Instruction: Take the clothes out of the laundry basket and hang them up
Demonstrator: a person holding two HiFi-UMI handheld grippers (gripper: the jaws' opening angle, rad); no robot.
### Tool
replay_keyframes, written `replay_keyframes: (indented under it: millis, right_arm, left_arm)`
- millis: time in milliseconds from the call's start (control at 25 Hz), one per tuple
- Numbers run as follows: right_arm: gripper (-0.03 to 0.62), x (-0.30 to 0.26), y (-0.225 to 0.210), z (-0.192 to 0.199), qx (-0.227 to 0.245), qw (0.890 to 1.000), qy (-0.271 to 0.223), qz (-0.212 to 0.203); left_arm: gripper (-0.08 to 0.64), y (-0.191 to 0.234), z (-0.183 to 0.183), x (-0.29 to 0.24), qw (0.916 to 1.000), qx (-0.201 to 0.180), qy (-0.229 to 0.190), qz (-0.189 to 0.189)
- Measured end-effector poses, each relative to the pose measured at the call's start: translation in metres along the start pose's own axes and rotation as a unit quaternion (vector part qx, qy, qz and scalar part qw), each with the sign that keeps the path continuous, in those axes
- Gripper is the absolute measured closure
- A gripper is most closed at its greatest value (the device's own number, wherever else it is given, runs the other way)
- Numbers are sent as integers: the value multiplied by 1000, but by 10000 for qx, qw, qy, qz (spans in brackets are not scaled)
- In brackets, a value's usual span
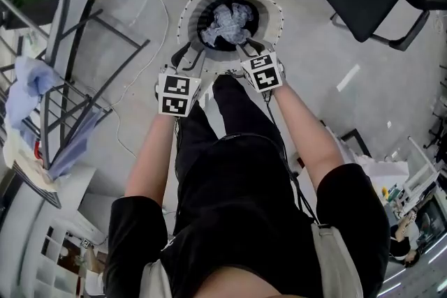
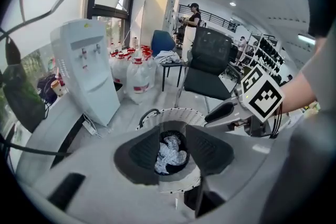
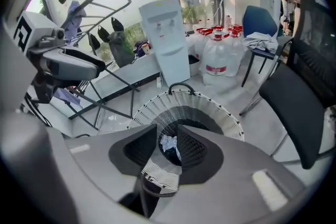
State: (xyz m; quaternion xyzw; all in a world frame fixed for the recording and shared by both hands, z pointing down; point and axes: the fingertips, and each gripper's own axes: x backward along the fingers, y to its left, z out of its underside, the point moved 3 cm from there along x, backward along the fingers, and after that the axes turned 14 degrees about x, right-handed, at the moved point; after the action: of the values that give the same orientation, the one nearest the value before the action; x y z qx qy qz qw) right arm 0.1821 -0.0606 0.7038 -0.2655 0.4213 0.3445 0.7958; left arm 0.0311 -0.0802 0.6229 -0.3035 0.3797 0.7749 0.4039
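Above the round white slatted laundry basket (image 1: 274, 12) in head view, left gripper (image 1: 187, 56) and right gripper (image 1: 246, 51) hover over crumpled pale-blue clothes (image 1: 225, 26) not yet lifted out, blue garments (image 1: 31, 80) already on grey metal rack (image 1: 61, 24); left gripper view, then right gripper view, show half-open, empty jaws.

Head cam: overhead, steep down past arms at laundry basket (image 1: 187, 14) on floor, mid range. Cams on left tool (image 1: 187, 56), right tool (image 1: 246, 49): along own jaws, close above basket, slanting in. All three share basket, clothes (image 1: 227, 24) inside.
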Motion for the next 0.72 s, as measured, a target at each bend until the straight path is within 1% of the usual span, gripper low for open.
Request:
replay_keyframes:
  millis: [80,160,200,320,440,560,720]
  right_arm:
    - [457,-33,-1,9,300,9993,205,-127]
    - [457,-66,-1,17,802,9957,409,-206]
    - [457,-83,-1,22,1102,9923,509,-245]
    - [457,-133,1,45,1982,9758,827,-404]
    - [457,-184,-4,69,2590,9583,1104,-483]
    - [458,-234,-18,97,2919,9453,1393,-432]
    - [462,-282,-36,131,2978,9384,1712,-387]
  left_arm:
    - [397,15,12,-18,9998,172,-1,-71]
    - [399,29,23,-34,9992,388,13,-125]
    - [399,35,30,-41,9985,519,42,-151]
    - [402,49,52,-61,9962,840,141,-190]
    - [403,65,67,-83,9961,819,214,-236]
    - [403,81,83,-105,9962,777,277,-278]
    - [405,96,108,-129,9941,909,486,-324]
